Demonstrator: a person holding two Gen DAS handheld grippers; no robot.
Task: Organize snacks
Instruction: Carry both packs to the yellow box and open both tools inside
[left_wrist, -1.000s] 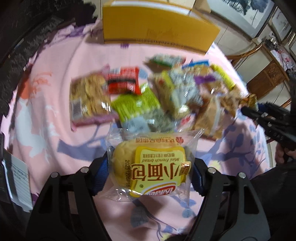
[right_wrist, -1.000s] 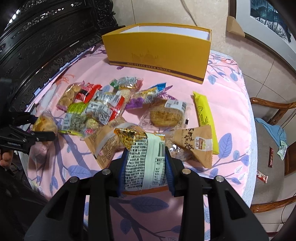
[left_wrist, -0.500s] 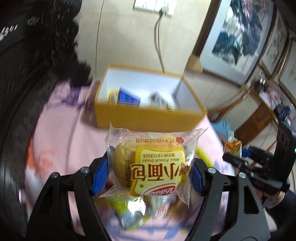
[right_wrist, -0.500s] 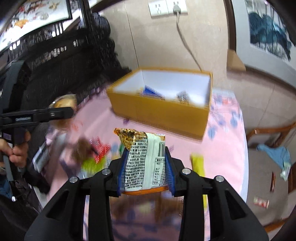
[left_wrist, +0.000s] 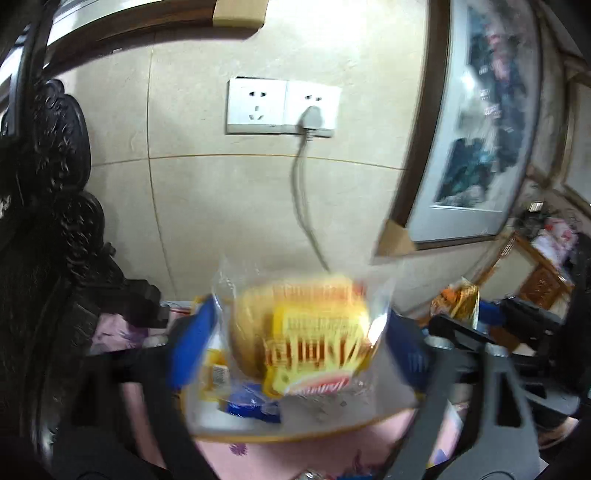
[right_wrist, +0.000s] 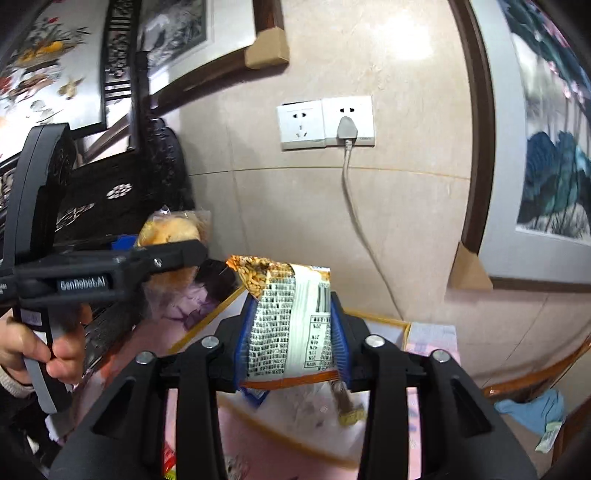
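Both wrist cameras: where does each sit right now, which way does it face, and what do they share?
Left wrist: on the left gripper, facing the wall socket over the yellow box; its fingers clamp the mini bread pack.
Right wrist: on the right gripper, facing the same wall; its fingers clamp the orange snack bag; the left hand shows.
Shared: socket, box, each other's gripper.

At twelve o'clock we see a white double wall socket (right_wrist: 325, 122) with a grey plug (right_wrist: 347, 130) in its right half, the cable (right_wrist: 356, 221) trailing down the beige tiled wall. At three o'clock hangs a framed painting (right_wrist: 550, 147); at nine, dark carved furniture (left_wrist: 55, 206).
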